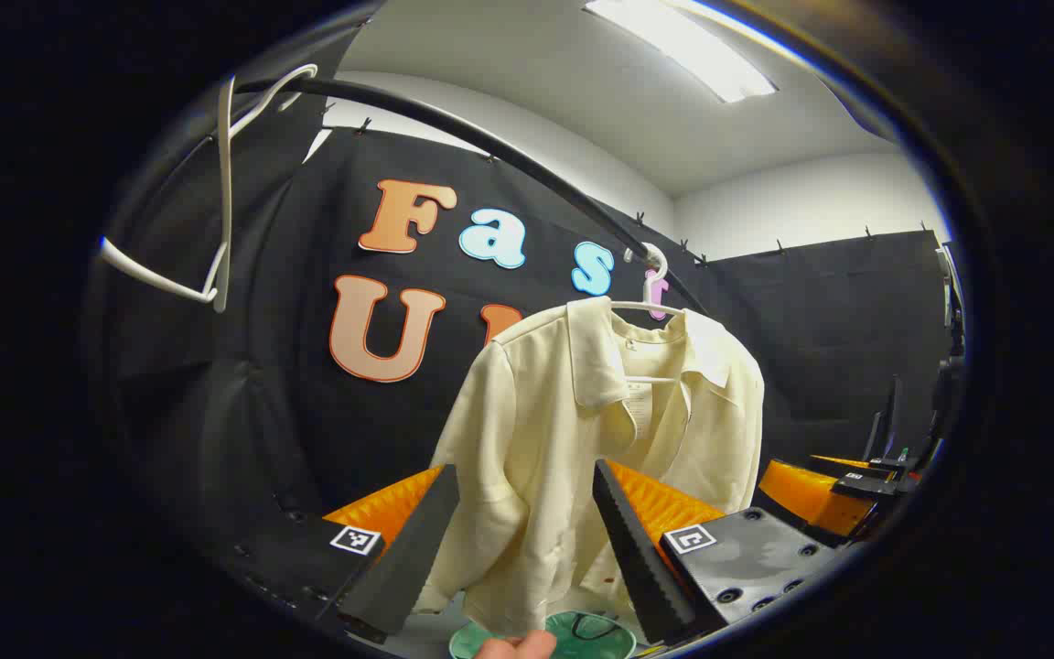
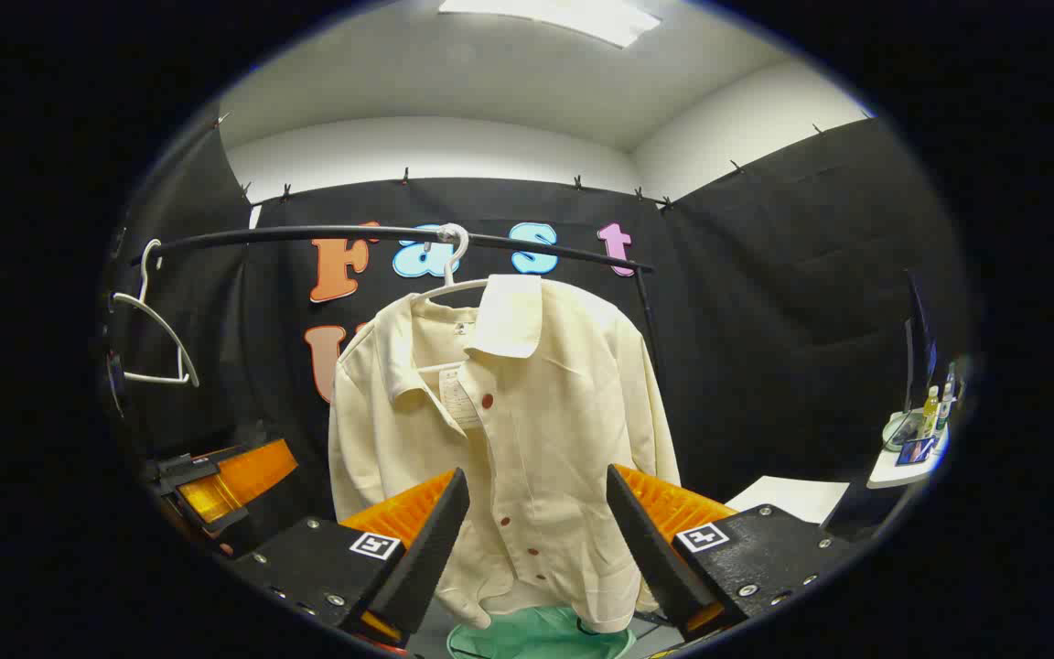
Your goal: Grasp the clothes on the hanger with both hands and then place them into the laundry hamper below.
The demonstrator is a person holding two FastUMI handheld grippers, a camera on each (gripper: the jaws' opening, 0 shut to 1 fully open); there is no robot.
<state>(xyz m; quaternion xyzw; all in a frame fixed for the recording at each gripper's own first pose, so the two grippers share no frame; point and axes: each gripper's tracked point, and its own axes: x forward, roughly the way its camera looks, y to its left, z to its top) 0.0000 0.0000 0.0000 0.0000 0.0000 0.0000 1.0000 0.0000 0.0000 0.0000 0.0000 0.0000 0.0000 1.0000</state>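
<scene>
While you hold both tongs in front of the rack, the cream shirt (image 2: 527, 439) hangs on a white hanger (image 2: 447, 275) from the black rail (image 2: 307, 234), with its front open near the collar and dark red buttons down the middle. It is not yet touched by either tong.

Your left gripper (image 1: 527, 540) has its fingers wide apart, and the shirt shows between them, farther back. Nothing is between the fingers themselves. Your right gripper (image 2: 536, 540) is also wide open, and the lower part of the shirt is seen in the gap, again without contact.

Below the shirt you can see the green laundry hamper (image 2: 536, 636); in the left gripper view its rim (image 1: 600, 636) appears just under the hem, and a small part of a hand (image 1: 518, 647) is at the bottom edge there.

Around the shirt there are some other things. An empty white hanger (image 2: 156, 339) hangs on the same rail, well apart from the shirt, toward the left end in the right gripper view. In the right gripper view the other gripper shows at the left edge, beside the shirt. At the far right of that view a small white table (image 2: 907, 467) carries some bottles (image 2: 931, 409), and a white sheet (image 2: 788, 497) lies lower, near it. The black cloth wall (image 2: 765, 320) is behind everything, and a ceiling lamp (image 2: 550, 16) shines above.
</scene>
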